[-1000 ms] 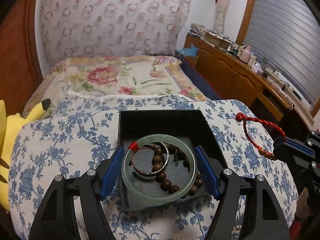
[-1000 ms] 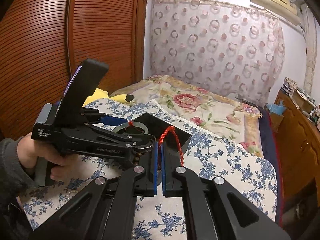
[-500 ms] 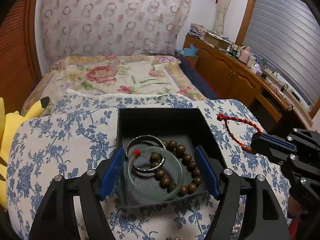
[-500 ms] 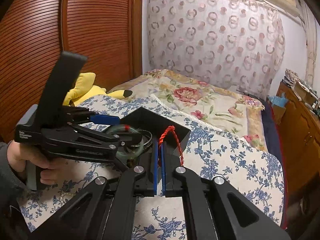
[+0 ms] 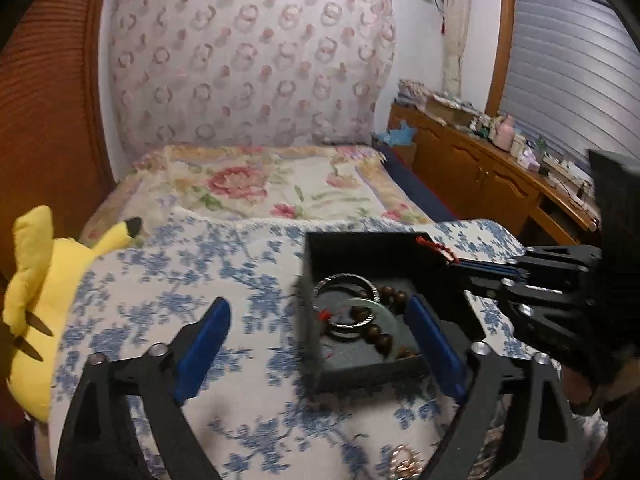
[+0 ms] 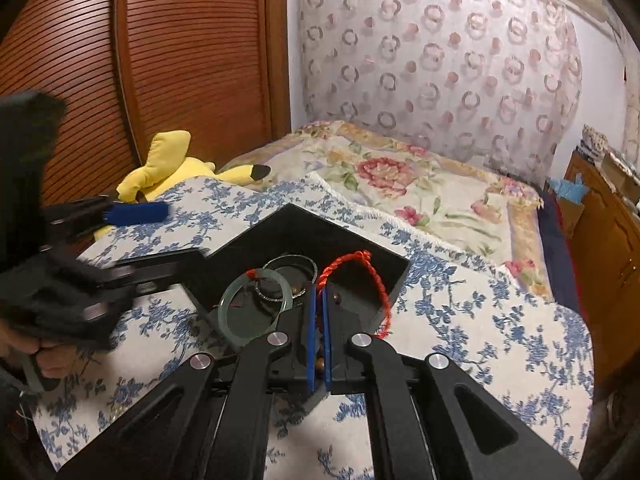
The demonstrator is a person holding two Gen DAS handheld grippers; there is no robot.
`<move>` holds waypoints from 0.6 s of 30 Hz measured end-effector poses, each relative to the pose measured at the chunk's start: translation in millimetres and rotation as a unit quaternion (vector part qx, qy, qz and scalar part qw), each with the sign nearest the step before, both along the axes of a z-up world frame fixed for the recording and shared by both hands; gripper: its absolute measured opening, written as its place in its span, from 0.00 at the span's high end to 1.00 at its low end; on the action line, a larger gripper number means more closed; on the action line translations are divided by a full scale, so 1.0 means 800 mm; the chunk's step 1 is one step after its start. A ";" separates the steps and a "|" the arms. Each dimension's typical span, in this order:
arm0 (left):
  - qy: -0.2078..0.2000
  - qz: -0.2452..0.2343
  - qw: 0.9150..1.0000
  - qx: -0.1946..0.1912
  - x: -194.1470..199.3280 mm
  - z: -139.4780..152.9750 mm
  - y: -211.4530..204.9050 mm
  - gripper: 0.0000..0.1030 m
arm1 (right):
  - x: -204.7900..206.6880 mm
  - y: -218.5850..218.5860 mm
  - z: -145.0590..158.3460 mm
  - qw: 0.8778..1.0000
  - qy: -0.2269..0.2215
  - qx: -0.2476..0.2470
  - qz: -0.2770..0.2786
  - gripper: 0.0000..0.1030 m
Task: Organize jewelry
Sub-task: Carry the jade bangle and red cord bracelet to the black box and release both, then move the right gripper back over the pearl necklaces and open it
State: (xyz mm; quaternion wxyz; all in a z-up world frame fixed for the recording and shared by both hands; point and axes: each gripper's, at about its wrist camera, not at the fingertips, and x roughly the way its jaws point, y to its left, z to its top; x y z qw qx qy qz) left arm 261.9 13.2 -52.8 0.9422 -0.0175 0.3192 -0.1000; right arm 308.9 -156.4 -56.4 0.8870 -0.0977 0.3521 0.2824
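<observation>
Red cord bracelet [image 6: 362, 270]: pinched in closed right tongs [image 6: 319, 300], held over black box [image 6: 384, 280] for dropping in. Left tongs [image 5: 320, 328]: spread wide, empty. Jade bangle [image 6: 254, 306], bead bracelet [image 5: 380, 332]: boxed, on floral-clothed tabletop [image 5: 180, 280].

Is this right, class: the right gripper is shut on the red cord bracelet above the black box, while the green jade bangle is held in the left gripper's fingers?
Not quite. The right gripper is shut on the red cord bracelet above the black box, but the green jade bangle lies inside the box. The left gripper is open and holds nothing, as the left wrist view shows.
</observation>
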 end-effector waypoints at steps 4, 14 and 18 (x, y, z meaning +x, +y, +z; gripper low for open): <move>-0.017 0.009 1.000 -0.007 -0.019 0.000 0.019 0.07 | 0.015 0.004 -0.005 1.000 0.014 0.000 -0.013 0.95; 0.004 0.010 1.000 -0.009 -0.047 -0.010 0.047 0.07 | 0.010 -0.008 0.008 0.999 0.017 0.037 0.002 0.72; 0.011 0.001 1.000 -0.017 -0.061 -0.011 0.050 0.07 | 0.008 -0.014 0.017 0.999 0.010 0.041 -0.004 0.72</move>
